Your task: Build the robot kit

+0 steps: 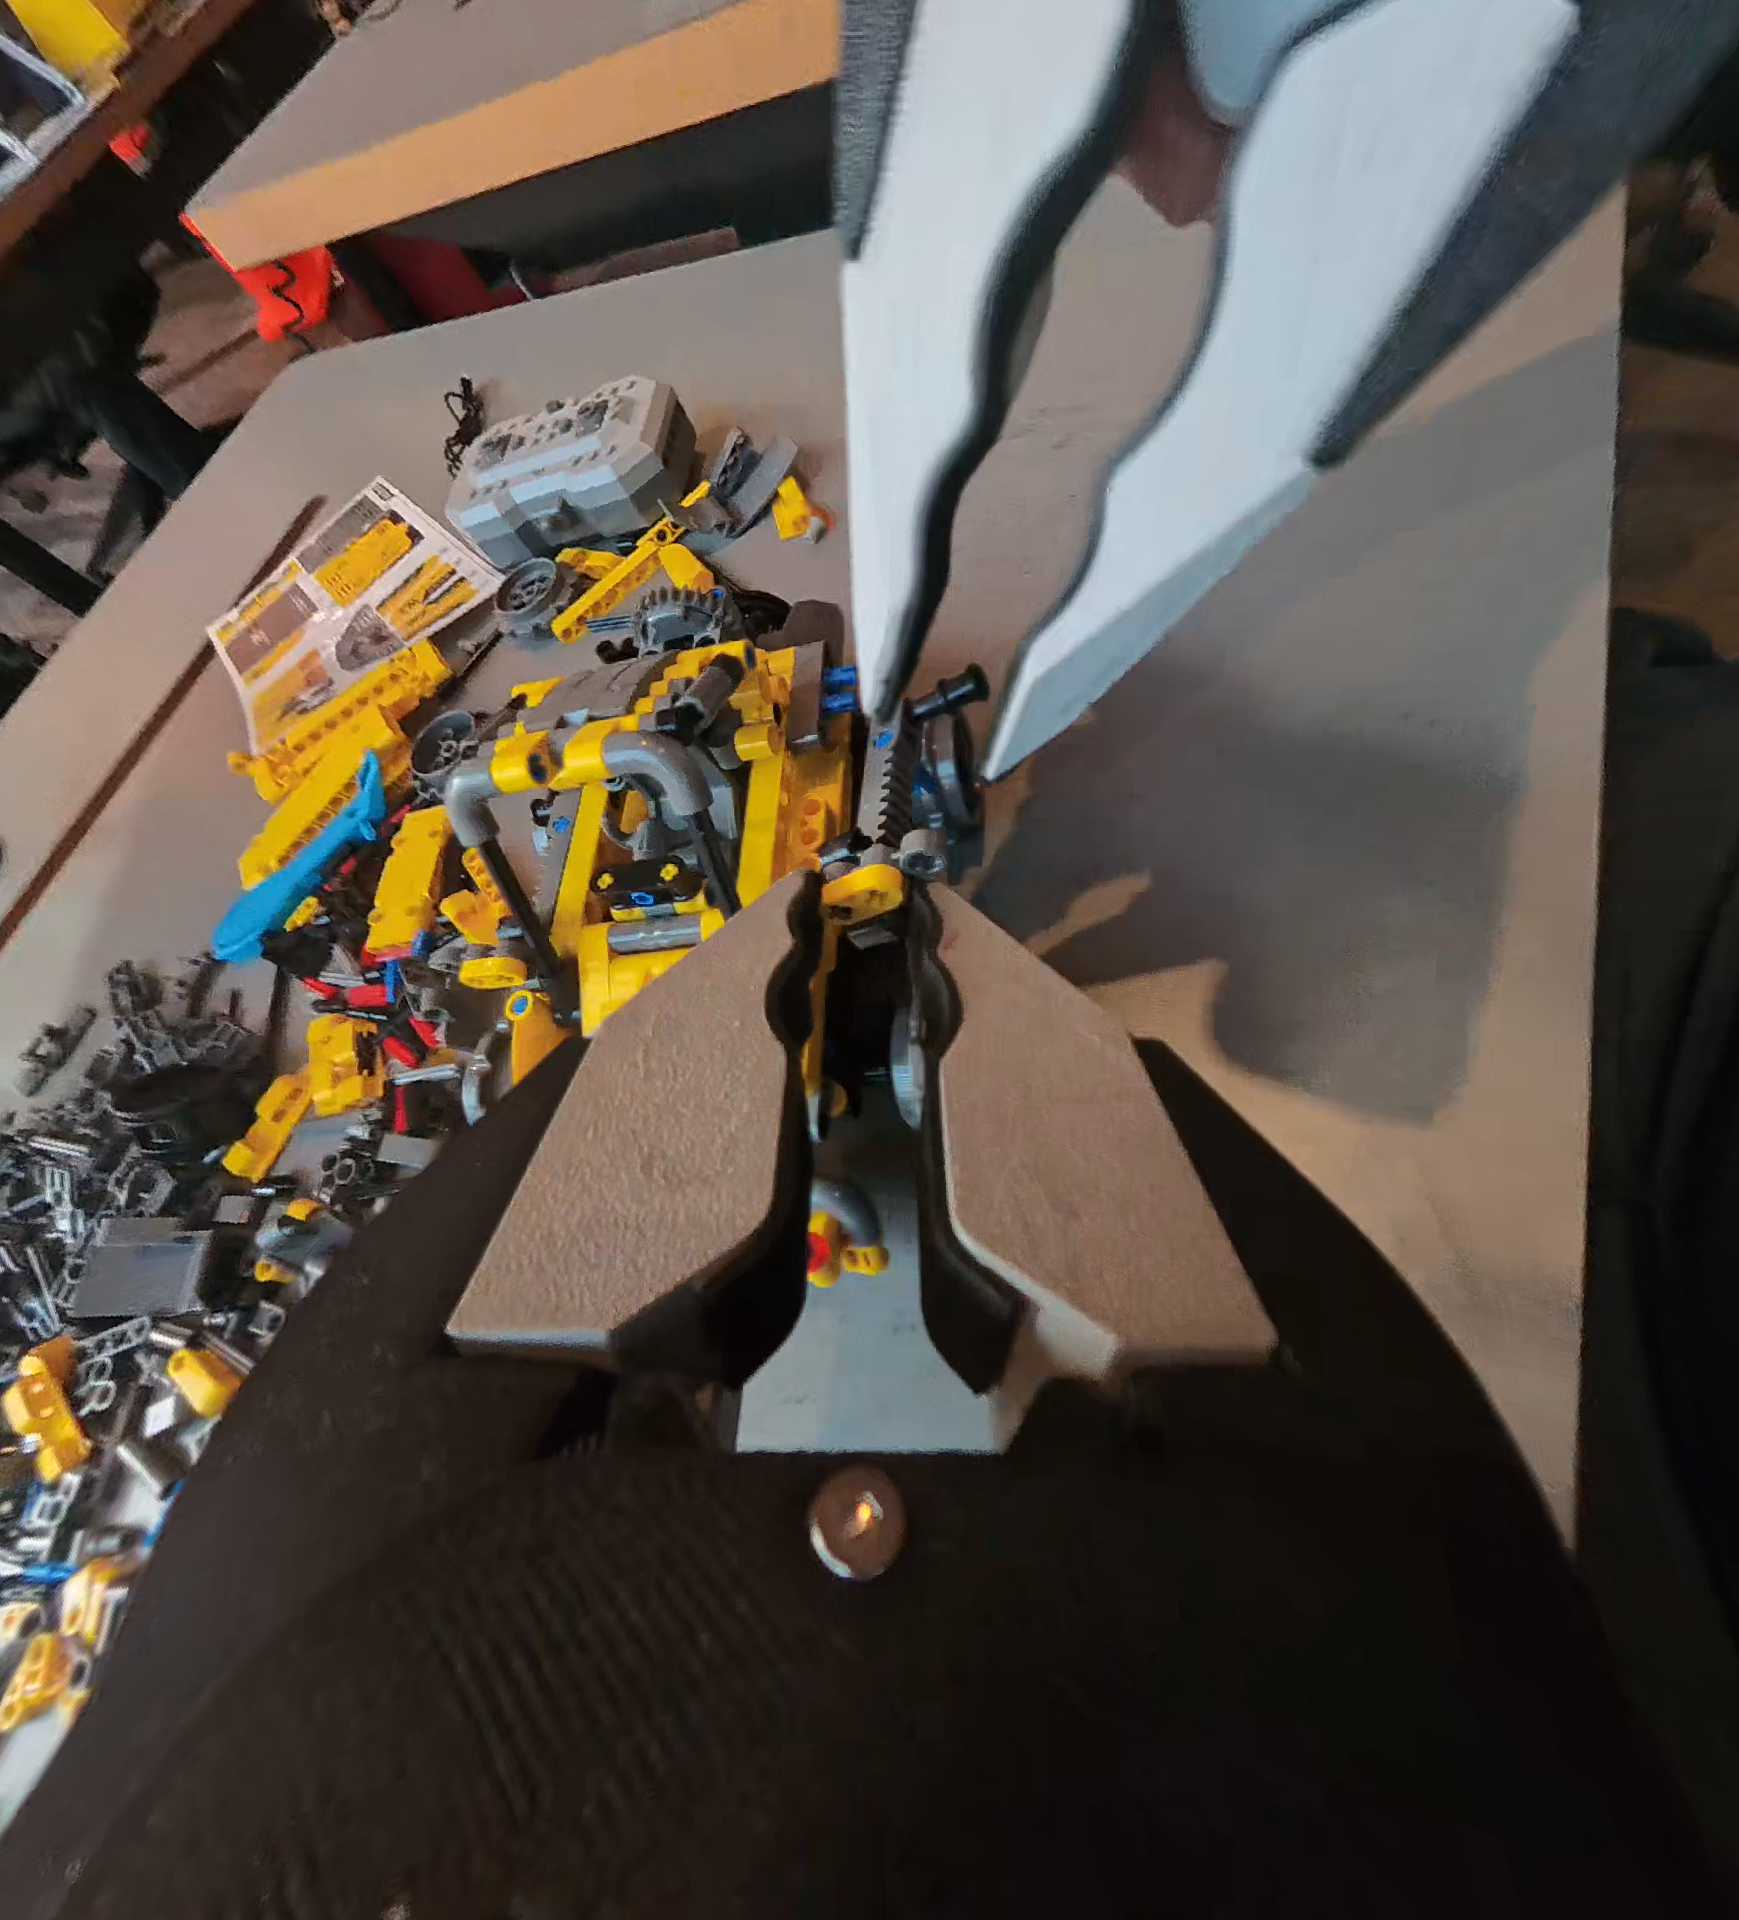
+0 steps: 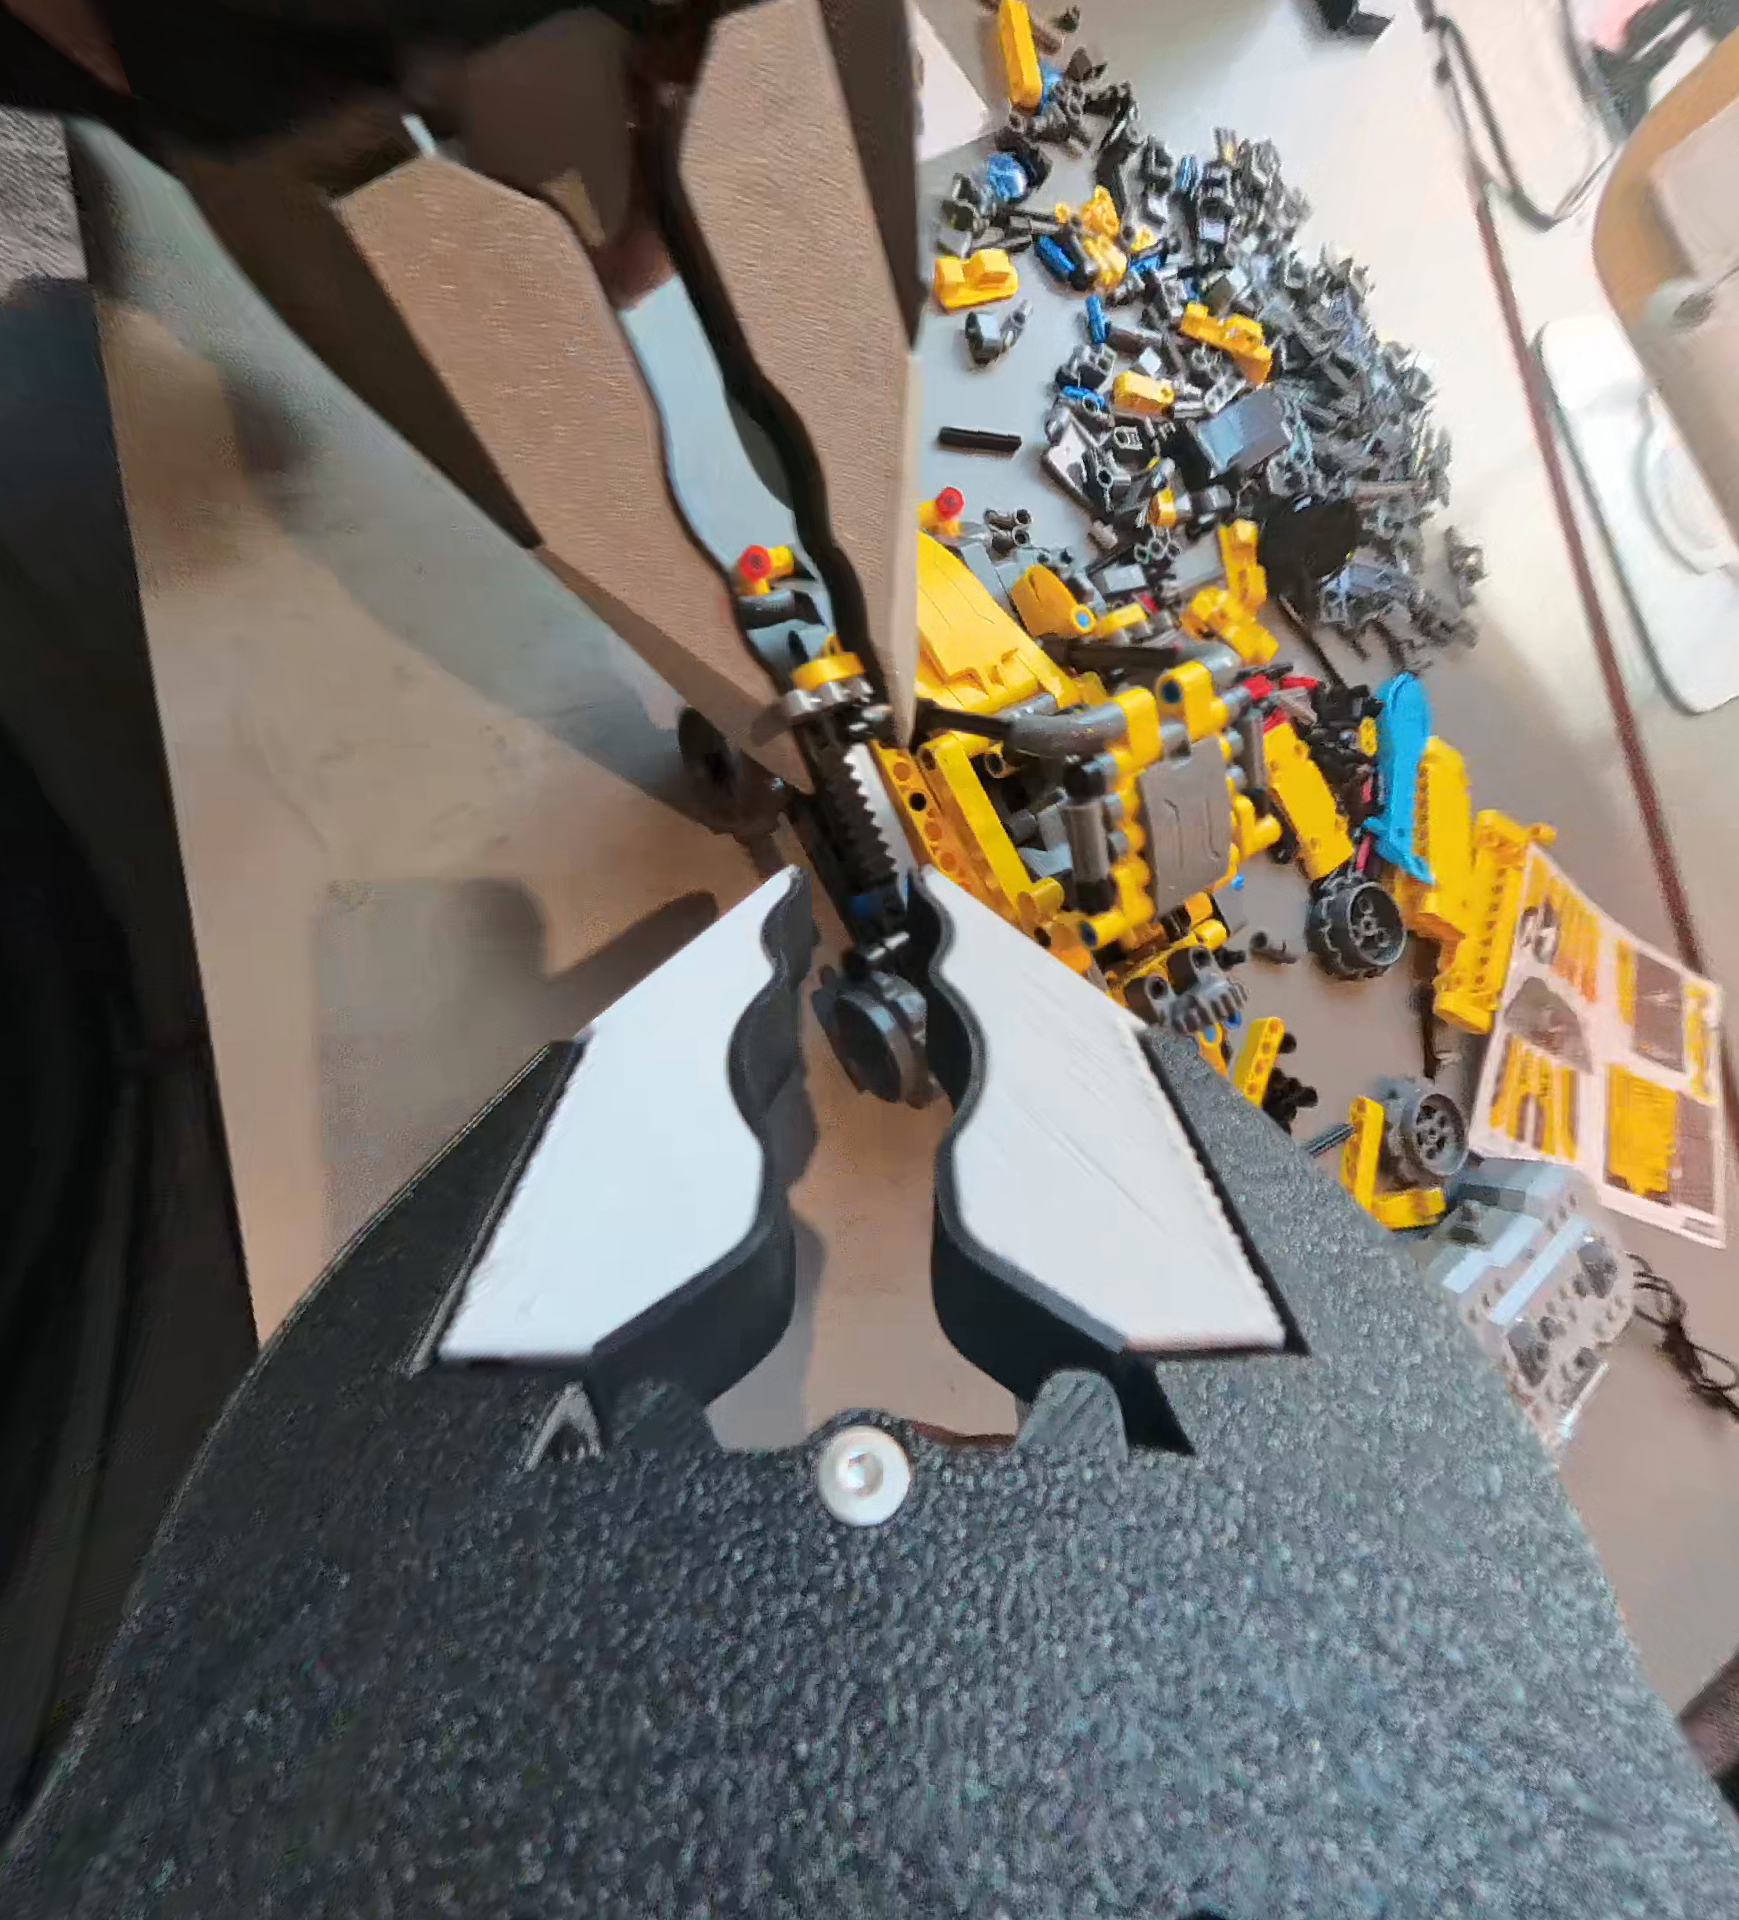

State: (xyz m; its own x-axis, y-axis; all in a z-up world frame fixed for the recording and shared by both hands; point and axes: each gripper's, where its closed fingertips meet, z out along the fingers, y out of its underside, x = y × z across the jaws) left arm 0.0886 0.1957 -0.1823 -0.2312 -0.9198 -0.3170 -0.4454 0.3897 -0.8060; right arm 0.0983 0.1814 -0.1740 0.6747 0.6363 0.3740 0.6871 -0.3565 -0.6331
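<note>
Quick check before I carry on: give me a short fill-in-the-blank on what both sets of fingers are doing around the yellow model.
1. The left gripper, with tan fingers, and the right gripper, with ____ fingers, meet the same part from opposite ends.
2. That part is a black toothed ____ on the yellow model.
3. The one bright blue piece lies on the ____ table.
4. The printed sheet lies ____ on the table.

Missing words: white; rack; grey; flat
</note>
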